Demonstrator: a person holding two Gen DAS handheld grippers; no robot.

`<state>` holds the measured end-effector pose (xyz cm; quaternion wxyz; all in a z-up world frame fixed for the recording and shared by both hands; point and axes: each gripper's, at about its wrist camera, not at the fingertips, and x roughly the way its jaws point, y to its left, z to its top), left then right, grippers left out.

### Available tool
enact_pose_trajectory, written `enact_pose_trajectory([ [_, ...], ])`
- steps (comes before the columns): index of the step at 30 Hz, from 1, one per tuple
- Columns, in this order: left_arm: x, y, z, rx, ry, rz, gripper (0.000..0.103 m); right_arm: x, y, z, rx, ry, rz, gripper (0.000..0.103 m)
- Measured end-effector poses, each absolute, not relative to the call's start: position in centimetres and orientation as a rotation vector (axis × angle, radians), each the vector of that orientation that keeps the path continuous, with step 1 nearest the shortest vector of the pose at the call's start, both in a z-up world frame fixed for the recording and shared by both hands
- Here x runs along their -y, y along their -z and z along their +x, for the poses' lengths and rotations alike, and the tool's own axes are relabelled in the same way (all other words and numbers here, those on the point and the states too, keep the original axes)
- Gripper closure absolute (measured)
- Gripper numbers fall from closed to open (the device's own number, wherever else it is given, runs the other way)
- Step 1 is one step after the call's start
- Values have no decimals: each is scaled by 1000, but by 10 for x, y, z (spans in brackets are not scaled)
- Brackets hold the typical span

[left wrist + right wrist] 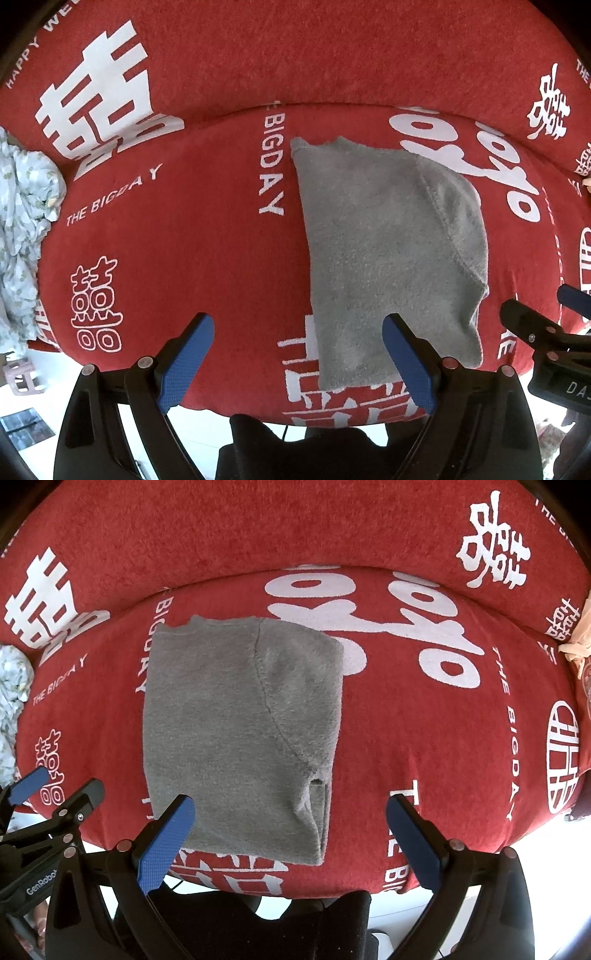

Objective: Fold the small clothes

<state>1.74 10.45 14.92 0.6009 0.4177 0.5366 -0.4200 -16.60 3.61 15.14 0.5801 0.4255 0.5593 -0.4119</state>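
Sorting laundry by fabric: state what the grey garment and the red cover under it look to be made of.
Grey garment: seemingly fleece or brushed knit, matte, with a fuzzy nap and a stitched seam. Red cover: looks like short-pile plush or chenille, matte, with a fine speckled texture and flat white printed lettering. Exact fibres cannot be told.

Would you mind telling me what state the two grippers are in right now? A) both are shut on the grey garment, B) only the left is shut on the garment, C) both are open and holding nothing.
C: the left gripper and right gripper both stand with jaws spread wide, nothing between them, while the folded grey garment lies flat on the red cover.
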Motion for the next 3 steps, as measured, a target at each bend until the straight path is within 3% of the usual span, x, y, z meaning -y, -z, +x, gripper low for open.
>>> enact_pose_trajectory([
  [3,-104,-148,18,-1256,972,969,10,-36,-151,-166,-1308,962,994,0],
])
